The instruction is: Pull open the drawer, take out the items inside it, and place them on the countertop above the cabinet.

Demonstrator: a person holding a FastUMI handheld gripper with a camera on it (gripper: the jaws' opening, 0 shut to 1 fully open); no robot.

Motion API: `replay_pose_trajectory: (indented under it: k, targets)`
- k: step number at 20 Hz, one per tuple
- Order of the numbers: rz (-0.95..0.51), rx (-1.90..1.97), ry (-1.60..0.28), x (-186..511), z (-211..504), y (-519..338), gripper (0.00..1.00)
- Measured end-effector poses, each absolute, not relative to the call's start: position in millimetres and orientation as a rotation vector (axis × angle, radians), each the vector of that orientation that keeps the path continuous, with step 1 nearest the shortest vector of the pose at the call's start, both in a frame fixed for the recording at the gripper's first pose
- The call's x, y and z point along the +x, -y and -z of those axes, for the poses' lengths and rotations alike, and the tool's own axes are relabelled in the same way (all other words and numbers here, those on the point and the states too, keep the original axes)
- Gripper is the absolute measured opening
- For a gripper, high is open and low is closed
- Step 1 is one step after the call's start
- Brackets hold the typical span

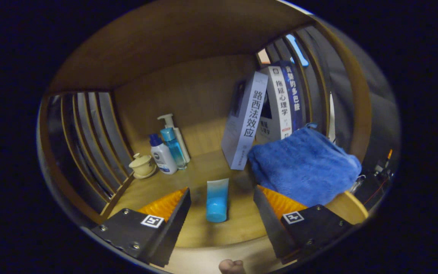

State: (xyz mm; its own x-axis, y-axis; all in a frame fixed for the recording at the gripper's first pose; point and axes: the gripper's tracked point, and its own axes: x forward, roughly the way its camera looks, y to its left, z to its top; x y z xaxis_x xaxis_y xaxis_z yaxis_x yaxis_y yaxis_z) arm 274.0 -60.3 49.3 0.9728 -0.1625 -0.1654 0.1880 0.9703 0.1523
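Blue tube lies between open claw; three books, three bottles.

The folded blue terry towel hides the lower part of the two upright books behind it and covers the wooden countertop beneath. The tall white pump bottle stands half concealed behind the clear blue bottle. A person's fingertip is cut off below the parted gripper fingers. Beyond the slatted wooden side wall, the surroundings are too dark to tell.
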Motion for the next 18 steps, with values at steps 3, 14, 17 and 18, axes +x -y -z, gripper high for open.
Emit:
replay_pose_trajectory:
  k: [3, 14, 17, 18]
  targets:
    - [0.150, 0.113, -0.125, 235, -66, 56, 0.99]
    - [0.113, 0.031, 0.016, 57, -62, 52, 0.99]
    - [0.114, 0.004, 0.048, 19, -48, 62, 0.99]
    - [0.120, -0.002, 0.044, 9, -41, 67, 0.99]
